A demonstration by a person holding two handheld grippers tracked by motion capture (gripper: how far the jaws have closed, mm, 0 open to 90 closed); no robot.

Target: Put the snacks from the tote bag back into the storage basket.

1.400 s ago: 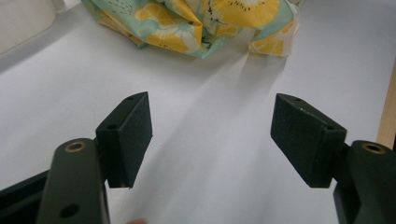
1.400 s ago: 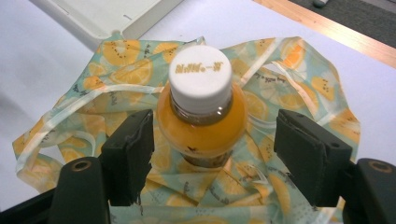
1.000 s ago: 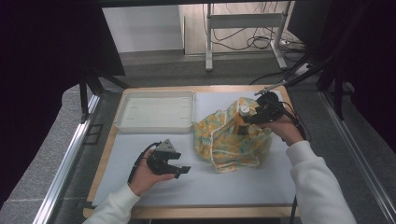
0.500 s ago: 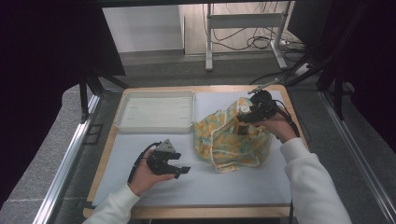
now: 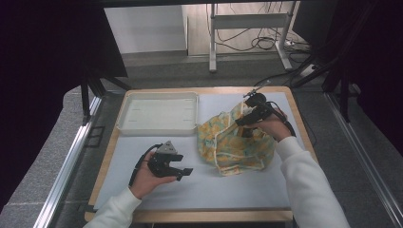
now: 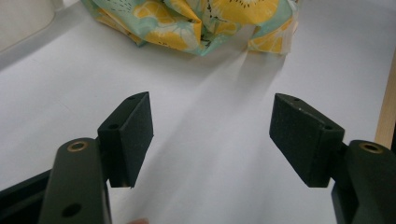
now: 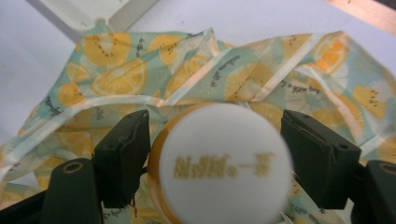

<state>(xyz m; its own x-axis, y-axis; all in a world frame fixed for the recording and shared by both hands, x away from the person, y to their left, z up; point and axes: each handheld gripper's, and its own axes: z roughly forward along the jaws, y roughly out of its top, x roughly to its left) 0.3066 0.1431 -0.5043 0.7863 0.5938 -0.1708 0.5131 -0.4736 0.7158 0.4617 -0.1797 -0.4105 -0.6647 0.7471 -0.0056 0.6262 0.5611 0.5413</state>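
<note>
Right claw: your right gripper has moved in from the far right edge of the mat and now sits low over the cloth.
What it holds: a small bottle with a white cap and an orange body sits between the two jaws. The left pad looks like it touches the bottle. The right pad looks just beside it, so the hold seems light or about to let go.
Where the bottle is: right above the middle of the fruit-print cloth, close to it. You cannot tell if its bottom rests on the cloth yet.
Left claw: your left gripper has stayed in the same spot on the white mat, near you. Its jaws are wide apart with nothing in them.
Cloth: it lies crumpled on the mat, just right of the white tray.
What this means: the bottle has likely reached its place on the cloth. Next you probably set it down, then use both claws to fold the cloth around it.
</note>
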